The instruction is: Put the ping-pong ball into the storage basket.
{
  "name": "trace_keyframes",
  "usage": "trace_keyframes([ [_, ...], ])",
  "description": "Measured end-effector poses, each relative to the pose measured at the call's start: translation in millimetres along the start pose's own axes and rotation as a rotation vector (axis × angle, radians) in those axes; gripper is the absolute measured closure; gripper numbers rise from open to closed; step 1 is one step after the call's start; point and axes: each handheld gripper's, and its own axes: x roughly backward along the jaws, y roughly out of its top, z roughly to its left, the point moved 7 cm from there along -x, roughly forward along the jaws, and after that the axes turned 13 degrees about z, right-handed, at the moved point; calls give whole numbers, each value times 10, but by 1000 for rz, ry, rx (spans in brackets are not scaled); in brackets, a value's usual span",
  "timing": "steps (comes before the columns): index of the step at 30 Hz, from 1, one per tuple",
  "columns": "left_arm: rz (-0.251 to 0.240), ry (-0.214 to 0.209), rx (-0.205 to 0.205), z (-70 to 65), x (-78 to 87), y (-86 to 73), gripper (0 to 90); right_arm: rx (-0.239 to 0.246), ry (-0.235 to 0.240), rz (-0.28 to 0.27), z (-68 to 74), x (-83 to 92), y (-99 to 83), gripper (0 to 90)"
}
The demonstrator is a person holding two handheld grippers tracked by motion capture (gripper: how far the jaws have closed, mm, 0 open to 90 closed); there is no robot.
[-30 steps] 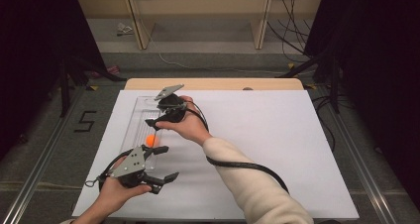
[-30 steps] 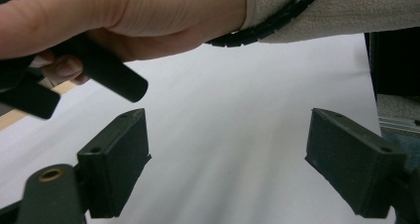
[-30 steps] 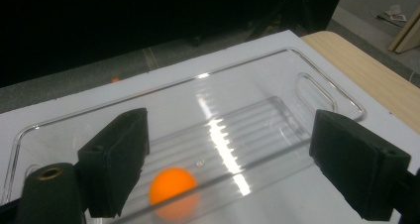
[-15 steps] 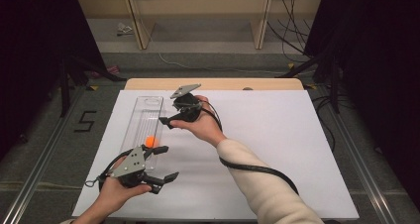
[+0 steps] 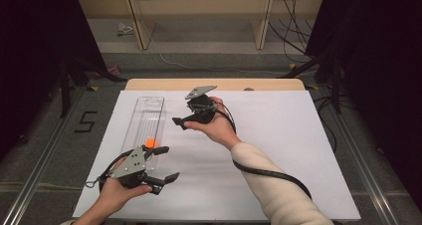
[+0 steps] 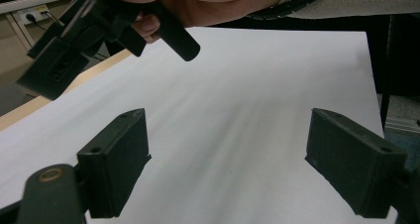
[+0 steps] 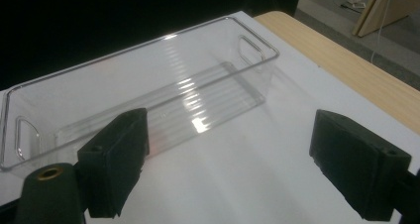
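We read the scene off one landmark, the clear plastic bin [image 5: 147, 120], a long narrow tray lying lengthwise on the white table sheet [image 5: 278, 150].

Table sheet: spreads to the right of the bin and under it; bare there.

Bin: open-topped, ribbed floor, cut-out handle at each short end, seen well in the right gripper view [image 7: 148, 90]. Its far stretch looks empty.

Right gripper [image 5: 181, 121]: lifted just right of the bin's far half, jaws pointing toward the bin wall. Jaws wide apart, nothing between them. Hand wraps the grip from the right, forearm crossing the sheet diagonally, cable trailing along the sleeve.

Left gripper [image 5: 166, 163]: low at the bin's near end, just right of it, jaws pointing away from the bin over bare sheet. Jaws wide apart, empty. Hand cups it from below.

Orange ball [image 5: 150, 143]: small, inside the bin at its near end, just beside the left gripper's upper jaw.

Our judgement: the ball sits placed in the bin and both tools are clear of it. The next move, if the ball is to come out, calls for turning a jaw pair down into the near end.
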Motion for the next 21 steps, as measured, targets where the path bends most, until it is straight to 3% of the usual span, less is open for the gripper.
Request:
trace_keyframes([
  [21, -2, 5, 3, 12, 3, 1, 162, -64, -52, -3, -258, 362, -453, 164],
])
